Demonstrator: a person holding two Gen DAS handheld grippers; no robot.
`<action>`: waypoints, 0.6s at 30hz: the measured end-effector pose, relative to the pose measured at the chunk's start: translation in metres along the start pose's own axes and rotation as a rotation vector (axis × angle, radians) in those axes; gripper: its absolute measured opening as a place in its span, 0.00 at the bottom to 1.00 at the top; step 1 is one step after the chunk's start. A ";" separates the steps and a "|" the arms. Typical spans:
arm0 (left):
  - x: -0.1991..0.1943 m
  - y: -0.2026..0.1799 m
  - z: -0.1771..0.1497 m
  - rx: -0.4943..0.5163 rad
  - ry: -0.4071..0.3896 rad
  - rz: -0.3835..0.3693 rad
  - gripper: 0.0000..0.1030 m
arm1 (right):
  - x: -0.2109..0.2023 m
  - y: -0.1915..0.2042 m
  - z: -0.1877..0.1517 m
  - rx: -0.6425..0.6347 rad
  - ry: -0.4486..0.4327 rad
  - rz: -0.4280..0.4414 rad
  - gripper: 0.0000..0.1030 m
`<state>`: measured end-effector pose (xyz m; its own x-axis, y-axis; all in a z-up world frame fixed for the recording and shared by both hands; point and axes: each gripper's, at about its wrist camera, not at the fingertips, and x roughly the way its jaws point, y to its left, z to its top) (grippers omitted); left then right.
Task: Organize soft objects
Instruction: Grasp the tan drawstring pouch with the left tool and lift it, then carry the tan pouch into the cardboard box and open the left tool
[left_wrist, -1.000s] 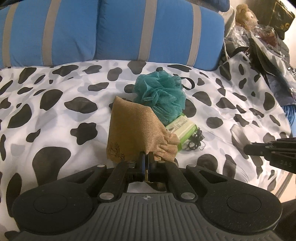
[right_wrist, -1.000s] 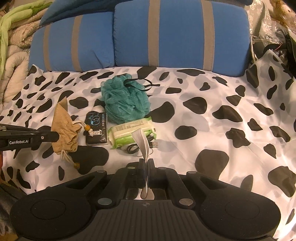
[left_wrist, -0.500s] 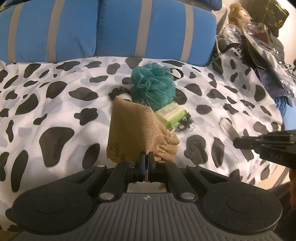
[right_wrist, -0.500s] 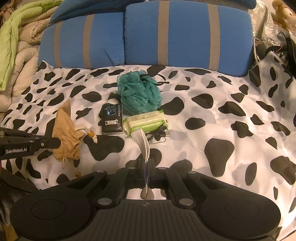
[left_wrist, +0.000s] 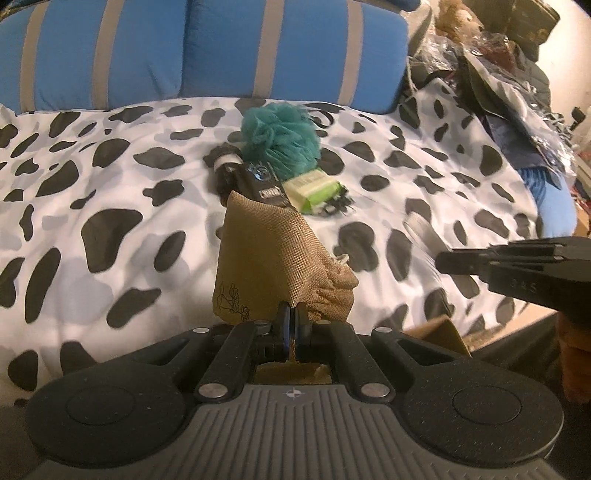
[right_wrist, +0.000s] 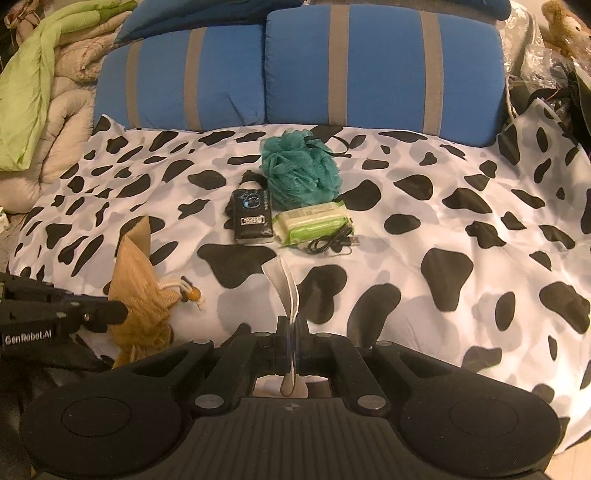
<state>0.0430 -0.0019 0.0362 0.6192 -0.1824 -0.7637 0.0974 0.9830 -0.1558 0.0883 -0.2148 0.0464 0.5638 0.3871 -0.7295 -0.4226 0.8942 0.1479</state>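
Cow-print bedding, white with black blotches (right_wrist: 424, 229), covers the bed before us, and two blue cushions with grey stripes (right_wrist: 369, 66) stand along its far edge. At the far left we see a rumpled beige and green quilt (right_wrist: 40, 85). Our left claw (left_wrist: 291, 325) is clamped on the lower edge of a tan burlap drawstring pouch (left_wrist: 266, 258), which hangs lifted near the bed's front edge, its gathered neck and beaded cord to the right. Behind it, in the middle of the bedding, lies a black packet with a blue and white label (right_wrist: 253, 218), with a teal mesh bath pouf (right_wrist: 299, 173) just behind and to its right. A green and white pack of wet wipes (right_wrist: 314, 223) lies beside the packet, touching the pouf, and a coiled black USB cable (right_wrist: 332, 243) rests at its front edge. Our right claw (right_wrist: 293, 332) is pressed together on a pale grey flat strip (right_wrist: 284, 284), which rises above the bedding.
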 end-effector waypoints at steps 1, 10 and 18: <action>-0.003 -0.002 -0.003 0.001 0.002 -0.003 0.03 | -0.002 0.001 -0.002 0.002 0.001 0.000 0.04; -0.015 -0.018 -0.030 0.012 0.079 -0.018 0.03 | -0.017 0.012 -0.022 0.005 0.035 0.007 0.04; 0.003 -0.024 -0.043 0.024 0.247 -0.030 0.03 | -0.016 0.020 -0.037 0.005 0.135 0.015 0.04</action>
<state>0.0086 -0.0272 0.0110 0.4065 -0.2089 -0.8895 0.1336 0.9766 -0.1683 0.0443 -0.2115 0.0360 0.4567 0.3673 -0.8103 -0.4267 0.8896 0.1627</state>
